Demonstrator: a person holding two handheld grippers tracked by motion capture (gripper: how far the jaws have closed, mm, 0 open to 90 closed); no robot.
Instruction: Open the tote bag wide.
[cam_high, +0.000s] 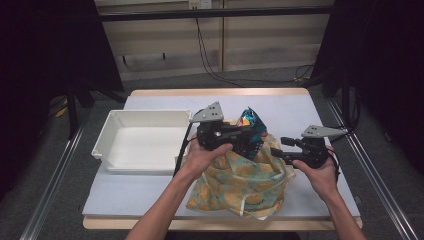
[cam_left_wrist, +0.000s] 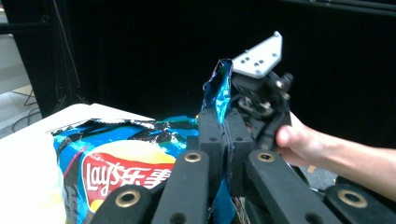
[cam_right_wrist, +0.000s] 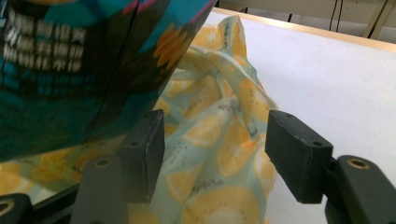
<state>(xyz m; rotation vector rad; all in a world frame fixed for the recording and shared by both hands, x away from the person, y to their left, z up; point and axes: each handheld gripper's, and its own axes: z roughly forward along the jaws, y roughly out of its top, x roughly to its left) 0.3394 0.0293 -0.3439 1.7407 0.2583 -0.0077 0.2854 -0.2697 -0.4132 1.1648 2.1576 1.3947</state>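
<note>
The left tool (cam_high: 248, 141) has its jaws pressed together on the upper edge of a blue crisp bag (cam_high: 248, 121); in the left gripper view the two black pads meet on the foil, with a strip of the bag (cam_left_wrist: 140, 163) standing up above them. The person's left hand (cam_high: 210, 152) wraps the tool's body from below, the forearm coming in from the lower edge of the high view and angling up toward the middle of the tabletop (cam_high: 300, 115), the tool pointing to the right. The right tool (cam_high: 278, 148) stands open, its jaws apart with nothing pinched. In the right gripper view a fold of lemon-print cloth bag (cam_right_wrist: 219, 140) lies between and beyond the two pads without either pressing on it, and the crisp bag (cam_right_wrist: 70, 60) hangs close at the upper left. The right hand (cam_high: 320, 170) holds that tool from the right side, pointing left toward the cloth bag (cam_high: 245, 185).

The cloth bag lies crumpled at the front middle of the tabletop, and the crisp bag rises out of its upper part. To the left, just beside the left tool's trailing cable, sits a white tray (cam_high: 112, 130).
</note>
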